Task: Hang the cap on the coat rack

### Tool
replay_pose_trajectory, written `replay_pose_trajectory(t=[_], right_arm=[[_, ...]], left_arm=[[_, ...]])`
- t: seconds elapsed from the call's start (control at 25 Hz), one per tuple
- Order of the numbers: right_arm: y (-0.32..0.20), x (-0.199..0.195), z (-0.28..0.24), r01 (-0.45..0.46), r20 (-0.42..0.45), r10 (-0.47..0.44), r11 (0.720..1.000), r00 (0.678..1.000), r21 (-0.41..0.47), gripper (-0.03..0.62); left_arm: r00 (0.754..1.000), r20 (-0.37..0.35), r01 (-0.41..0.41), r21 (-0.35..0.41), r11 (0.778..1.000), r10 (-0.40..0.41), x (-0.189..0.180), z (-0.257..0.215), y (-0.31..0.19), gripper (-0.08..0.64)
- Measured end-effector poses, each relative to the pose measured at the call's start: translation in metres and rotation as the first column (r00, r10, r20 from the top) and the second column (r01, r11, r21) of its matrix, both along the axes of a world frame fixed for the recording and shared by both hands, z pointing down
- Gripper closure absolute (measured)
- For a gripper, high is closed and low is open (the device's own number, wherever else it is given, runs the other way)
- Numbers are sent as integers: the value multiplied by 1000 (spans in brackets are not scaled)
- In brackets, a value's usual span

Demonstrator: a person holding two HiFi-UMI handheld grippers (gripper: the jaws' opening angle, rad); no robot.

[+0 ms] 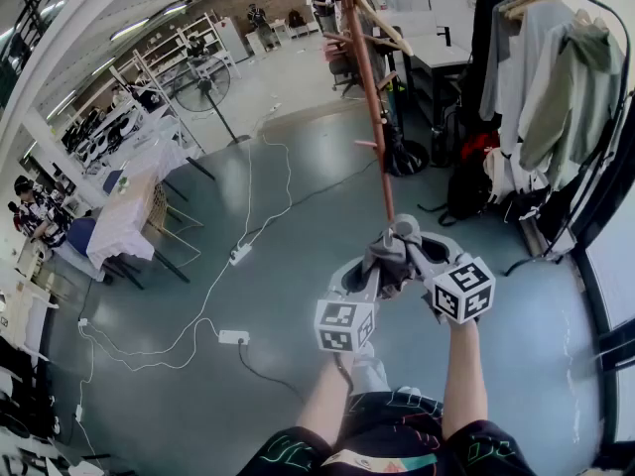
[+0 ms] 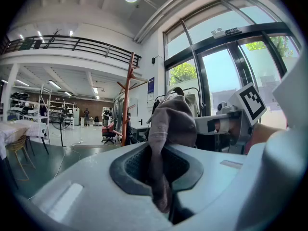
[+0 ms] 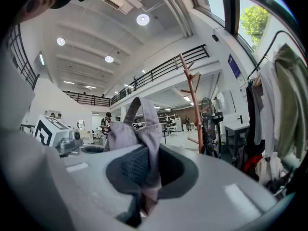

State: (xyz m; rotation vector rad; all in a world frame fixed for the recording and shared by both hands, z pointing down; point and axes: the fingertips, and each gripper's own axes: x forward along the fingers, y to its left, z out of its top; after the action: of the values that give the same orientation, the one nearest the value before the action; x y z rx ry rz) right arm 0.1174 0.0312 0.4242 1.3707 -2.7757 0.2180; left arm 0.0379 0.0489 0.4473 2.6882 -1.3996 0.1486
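A grey-brown cap [image 1: 387,256] hangs in the air between my two grippers, in front of the person's knees. My left gripper [image 1: 369,269] is shut on one side of the cloth [image 2: 166,129], which stands up out of the jaws. From the other side my right gripper [image 1: 411,247] is shut on the cap's edge and strap [image 3: 138,134]. The reddish-brown coat rack [image 1: 369,97] stands just beyond the cap, its pole rising to bare pegs [image 1: 382,28]. The rack [image 2: 127,97] lies left of the cap in the left gripper view, and the rack [image 3: 194,105] lies right of it in the right gripper view.
A clothes rail [image 1: 556,77] full of garments fills the right side, with dark bags [image 1: 466,181] at its foot. A floor fan [image 1: 210,87] stands behind on the left, a cloth-covered table [image 1: 124,221] beside it. Cables and a power strip [image 1: 233,337] lie on the grey floor.
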Motion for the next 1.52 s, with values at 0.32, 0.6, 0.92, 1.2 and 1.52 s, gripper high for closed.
replay_pose_trajectory(t=[0.32, 0.6, 0.92, 1.2, 1.52], right_arm=[[-2, -2, 2, -21, -59, 21, 1000, 998, 2, 560], [-12, 4, -14, -64, -47, 67, 997, 997, 51, 560], [-27, -10, -22, -20, -45, 23, 998, 999, 58, 560], [-35, -7, -29, -7, -44, 10, 997, 999, 71, 560], [-48, -11, -22, 11, -20, -9, 998, 1000, 63, 560]], left_arm=[[1000, -24, -7, -14, 1000, 7, -1, 5, -12, 511], [999, -40, -14, 21, 1000, 15, 0, -11, -22, 511], [999, -28, 22, 43, 999, -21, -17, -21, -38, 511], [999, -11, 30, 60, 998, -30, -22, -26, -53, 508], [999, 15, 50, 70, 996, -52, -27, -22, -67, 506]])
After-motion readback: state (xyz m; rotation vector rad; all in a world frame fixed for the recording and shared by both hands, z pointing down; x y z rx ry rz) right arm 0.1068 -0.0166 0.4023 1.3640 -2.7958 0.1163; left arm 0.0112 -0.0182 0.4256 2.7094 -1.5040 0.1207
